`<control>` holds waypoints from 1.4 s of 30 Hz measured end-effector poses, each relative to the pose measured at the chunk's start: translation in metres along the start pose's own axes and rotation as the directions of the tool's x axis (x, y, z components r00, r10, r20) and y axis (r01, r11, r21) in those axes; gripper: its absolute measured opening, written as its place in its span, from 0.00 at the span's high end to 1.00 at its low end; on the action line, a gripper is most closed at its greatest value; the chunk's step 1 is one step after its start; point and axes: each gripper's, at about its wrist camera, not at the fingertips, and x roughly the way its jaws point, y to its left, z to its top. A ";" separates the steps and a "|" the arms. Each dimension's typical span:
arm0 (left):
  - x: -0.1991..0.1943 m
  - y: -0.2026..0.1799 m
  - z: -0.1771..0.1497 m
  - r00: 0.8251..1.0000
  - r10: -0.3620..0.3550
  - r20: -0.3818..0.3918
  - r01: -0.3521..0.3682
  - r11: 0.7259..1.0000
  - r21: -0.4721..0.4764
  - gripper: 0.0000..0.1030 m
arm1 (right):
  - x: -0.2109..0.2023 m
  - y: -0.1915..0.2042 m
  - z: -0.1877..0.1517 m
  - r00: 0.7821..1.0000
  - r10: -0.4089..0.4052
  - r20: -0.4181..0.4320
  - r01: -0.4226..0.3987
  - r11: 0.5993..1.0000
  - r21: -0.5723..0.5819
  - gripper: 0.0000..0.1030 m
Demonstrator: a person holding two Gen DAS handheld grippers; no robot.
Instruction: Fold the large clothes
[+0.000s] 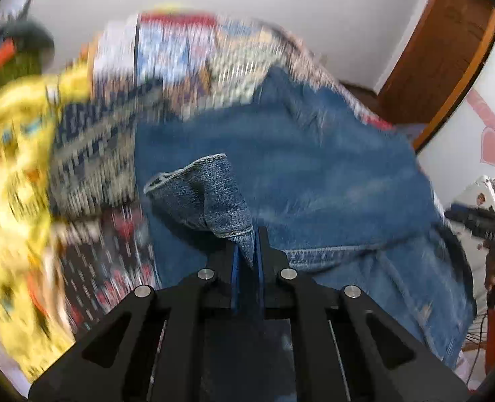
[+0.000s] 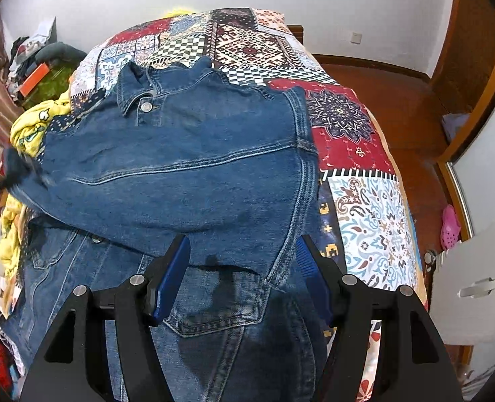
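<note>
The left gripper [image 1: 245,244] is clamped on a fold of denim, a hemmed corner of the jacket [image 1: 281,181] standing up from its closed jaws, with the room behind it smeared by motion blur. The right gripper [image 2: 242,278] hangs with its blue pads spread apart and nothing between them, poised above the lower part of the denim jacket [image 2: 180,167] near a chest pocket flap [image 2: 220,315].

The jacket lies on a patchwork bedspread [image 2: 341,127], collar [image 2: 137,90] toward the far end of the bed. One panel has been turned across the body, so the back seams face up over the buttoned front below; a sleeve end [image 2: 16,167] at the frame's left edge is stretched outward, apparently the part the left gripper has in its grip, though that edge is too blurred to be certain. A yellow garment [image 2: 33,127] is bunched beside the bed's left side, and a pink shoe [image 2: 450,222] sits on the wooden floor well apart.

Judged from this, the fold is at an early-to-middle stage: one side is brought over, but the sleeve is not yet laid in, the other side and the lengthwise fold remain, and the cloth is still uneven and unsmoothed
</note>
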 end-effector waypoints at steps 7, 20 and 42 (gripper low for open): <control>0.020 0.019 -0.051 0.994 0.033 -0.107 -0.039 0.998 -0.051 0.73 | 0.006 0.001 -0.002 1.000 -0.016 -0.023 0.016 1.000 0.006 0.40; -0.029 0.062 -0.010 0.983 0.183 0.014 -0.182 0.981 -0.063 0.54 | 0.005 -0.017 0.025 1.000 -0.020 0.017 0.020 0.999 0.039 0.40; 0.085 0.102 0.102 0.996 0.089 0.016 -0.085 0.982 -0.168 0.70 | 0.121 -0.054 0.125 0.997 0.001 -0.077 0.009 0.992 0.122 0.44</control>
